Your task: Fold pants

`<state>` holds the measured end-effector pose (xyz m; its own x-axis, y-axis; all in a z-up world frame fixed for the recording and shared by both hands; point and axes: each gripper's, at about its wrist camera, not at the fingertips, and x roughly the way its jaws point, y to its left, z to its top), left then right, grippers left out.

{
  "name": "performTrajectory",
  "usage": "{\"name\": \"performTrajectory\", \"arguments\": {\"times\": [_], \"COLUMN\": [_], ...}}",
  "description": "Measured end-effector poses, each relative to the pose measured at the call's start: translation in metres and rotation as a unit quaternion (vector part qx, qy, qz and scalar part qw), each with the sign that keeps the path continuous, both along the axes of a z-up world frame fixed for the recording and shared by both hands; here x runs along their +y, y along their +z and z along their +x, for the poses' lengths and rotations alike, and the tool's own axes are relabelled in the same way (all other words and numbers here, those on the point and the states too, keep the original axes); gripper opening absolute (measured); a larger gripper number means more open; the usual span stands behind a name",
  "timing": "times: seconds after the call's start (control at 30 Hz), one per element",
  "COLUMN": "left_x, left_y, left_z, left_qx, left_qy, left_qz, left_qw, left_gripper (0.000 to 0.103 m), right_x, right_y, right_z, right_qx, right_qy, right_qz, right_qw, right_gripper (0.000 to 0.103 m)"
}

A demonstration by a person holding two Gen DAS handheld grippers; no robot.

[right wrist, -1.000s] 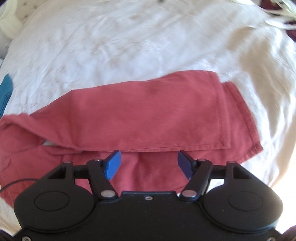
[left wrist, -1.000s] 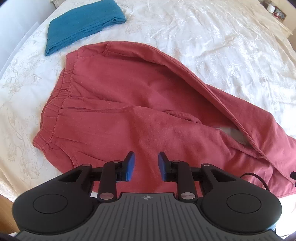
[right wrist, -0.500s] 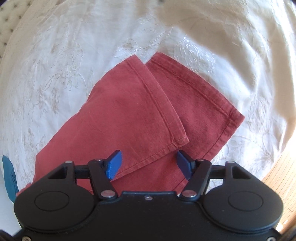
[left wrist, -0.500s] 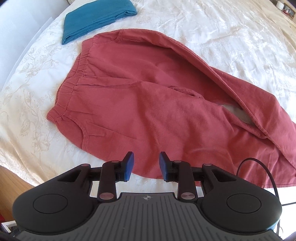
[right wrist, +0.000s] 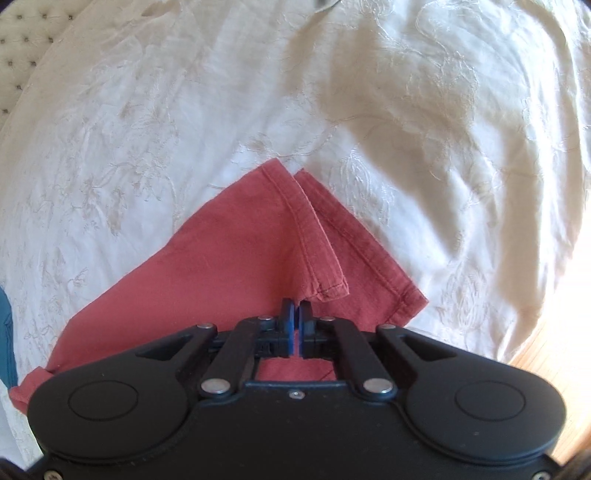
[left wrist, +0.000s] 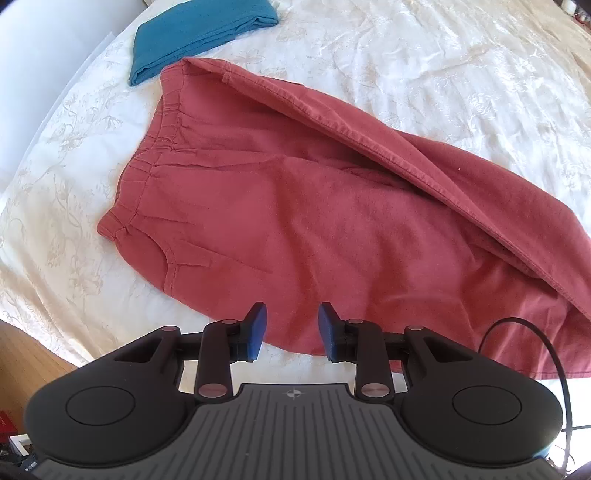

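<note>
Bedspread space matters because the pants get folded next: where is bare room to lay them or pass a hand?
The white bedspread lies bare beyond the long upper seam of the red pants, and past the leg cuffs in the right wrist view. It is crowded at the waistband, where the folded teal cloth sits very close to the pants.
</note>
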<state>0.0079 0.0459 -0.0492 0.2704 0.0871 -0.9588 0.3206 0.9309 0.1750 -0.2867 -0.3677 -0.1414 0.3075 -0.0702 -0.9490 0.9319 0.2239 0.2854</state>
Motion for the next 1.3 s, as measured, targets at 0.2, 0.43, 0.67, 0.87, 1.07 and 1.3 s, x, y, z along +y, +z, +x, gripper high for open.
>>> {"name": "performTrajectory", "arguments": {"times": [0.2,0.43,0.67,0.87,1.07,1.3], "left_x": [0.022,0.07,0.111,0.137,0.164,0.178], "left_y": [-0.009,-0.019,-0.037,-0.064,-0.107,-0.122], "left_z": [0.018,0.077,0.162,0.226,0.262,0.279], "left_qx": [0.008,0.01,0.009,0.014,0.059,0.085], "left_qy": [0.0,-0.002,-0.021,-0.016,0.003,0.023], "left_qz": [0.01,-0.004,-0.008,-0.003,0.012,-0.003], "left_qw": [0.9999,0.9999,0.9997,0.9998,0.9982,0.9961], "left_gripper": [0.03,0.031,0.031,0.031,0.041,0.061], "right_x": [0.004,0.047,0.16,0.279,0.37,0.407], "right_y": [0.001,0.069,0.104,0.101,0.088,0.05], "right_z": [0.026,0.073,0.211,0.354,0.454,0.522], "right_qx": [0.056,0.085,-0.017,-0.094,-0.11,-0.078], "right_qy": [0.03,0.085,0.246,0.424,0.564,0.634], "right_qz": [-0.012,-0.153,-0.171,-0.182,-0.208,-0.21], "right_qw": [0.998,0.981,0.954,0.882,0.791,0.74], "right_gripper": [0.035,0.068,0.067,0.066,0.066,0.066]}}
